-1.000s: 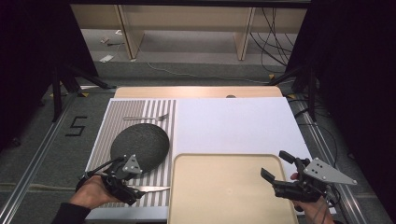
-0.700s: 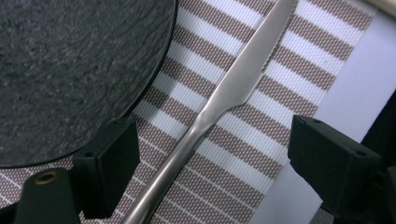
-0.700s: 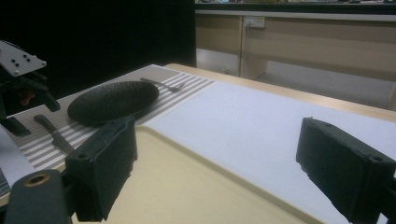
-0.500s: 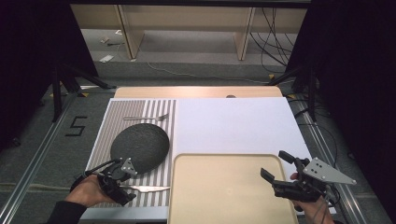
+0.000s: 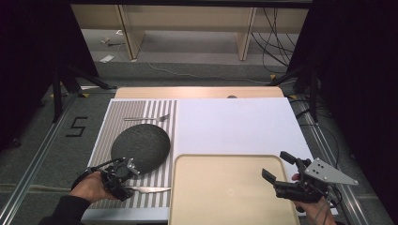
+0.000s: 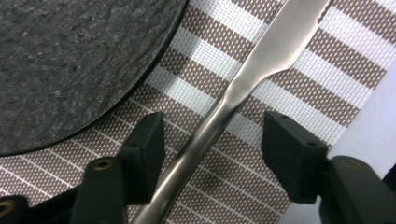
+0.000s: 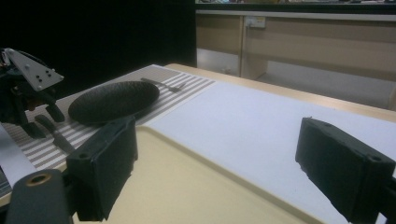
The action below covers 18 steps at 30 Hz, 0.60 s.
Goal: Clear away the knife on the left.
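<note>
A steel knife lies on the striped placemat near the front edge, its blade pointing right. My left gripper is low over the knife's handle. In the left gripper view my left gripper is open, one jaw on each side of the knife, with gaps on both sides. A dark round plate lies just beyond it. My right gripper hovers open over the right end of the beige tray, holding nothing; its jaws stand wide apart in the right gripper view.
A fork lies on the placemat behind the plate. A white mat covers the table's right part. The plate's rim runs close to the left jaw. Beyond the table are floor, cables and wooden furniture.
My left gripper has shifted slightly over the knife handle, staying open. The knife, the plate and my right gripper have not moved.
</note>
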Tool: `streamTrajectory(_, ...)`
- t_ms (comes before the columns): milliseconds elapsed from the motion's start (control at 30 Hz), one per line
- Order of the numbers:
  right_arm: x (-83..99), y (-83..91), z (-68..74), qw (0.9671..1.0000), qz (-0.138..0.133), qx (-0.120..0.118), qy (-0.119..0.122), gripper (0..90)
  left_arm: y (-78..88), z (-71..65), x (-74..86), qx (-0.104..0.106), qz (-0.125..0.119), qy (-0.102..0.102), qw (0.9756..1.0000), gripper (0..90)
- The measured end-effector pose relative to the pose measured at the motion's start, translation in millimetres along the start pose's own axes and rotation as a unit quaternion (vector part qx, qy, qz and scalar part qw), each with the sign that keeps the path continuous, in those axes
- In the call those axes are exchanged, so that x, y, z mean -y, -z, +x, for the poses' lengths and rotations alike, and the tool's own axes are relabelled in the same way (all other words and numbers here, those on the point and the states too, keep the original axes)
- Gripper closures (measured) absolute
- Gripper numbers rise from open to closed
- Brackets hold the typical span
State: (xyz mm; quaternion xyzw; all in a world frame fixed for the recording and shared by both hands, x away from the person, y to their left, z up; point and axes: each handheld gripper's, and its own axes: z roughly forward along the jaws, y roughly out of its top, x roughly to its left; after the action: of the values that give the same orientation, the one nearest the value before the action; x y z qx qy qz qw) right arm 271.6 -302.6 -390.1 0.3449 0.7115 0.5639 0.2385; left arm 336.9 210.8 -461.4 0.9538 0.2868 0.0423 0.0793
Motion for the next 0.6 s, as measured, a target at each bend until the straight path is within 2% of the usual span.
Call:
streamTrajectory(167,0.0,0.0,0.0,1.0,0.001,0.0,-0.001,13.7,-0.2,0.6,-2.1,0.011,0.007,0.0,0.9999,46.4)
streamTrajectory(333,-0.3,-0.3,0.3,1.0,0.0,-0.003,0.0,13.8,-0.7,1.9,-8.1,0.016,0.031,0.009,0.9994,51.7)
streamTrajectory(367,-0.4,0.1,0.0,1.0,-0.001,-0.002,0.0,13.9,-0.8,1.4,-11.1,0.016,0.042,0.004,0.999,53.3)
streamTrajectory(600,-0.2,-0.6,0.7,1.0,0.0,-0.003,-0.002,14.0,-0.7,-1.9,-16.9,0.019,0.061,-0.008,0.9979,61.7)
